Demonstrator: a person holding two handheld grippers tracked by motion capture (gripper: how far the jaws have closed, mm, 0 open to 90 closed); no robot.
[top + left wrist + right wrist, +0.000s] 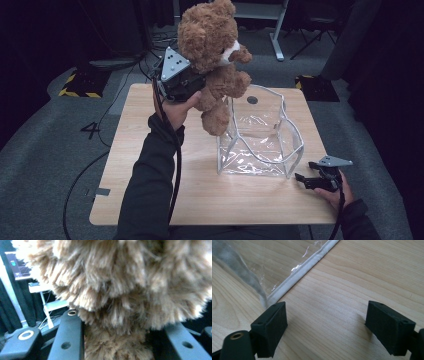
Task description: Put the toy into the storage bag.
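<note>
Bear (212,55) hangs clamped in the left gripper (192,82), above the table (150,200) at ten o'clock of the clear bag (260,135). Pickup looks done; lowering it inside remains. Right gripper (304,180), jaws wide and empty, waits at the bag's four o'clock corner.

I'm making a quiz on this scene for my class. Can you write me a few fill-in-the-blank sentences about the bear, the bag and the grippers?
1. The left gripper is shut on the brown ____.
2. The clear bag stands on the table with its top ____.
3. The right gripper rests near the bag's corner with its jaws ____.
4. The teddy bear hangs above the table, not yet ____ the bag.

Missing words: teddy bear; open; open; inside
</note>
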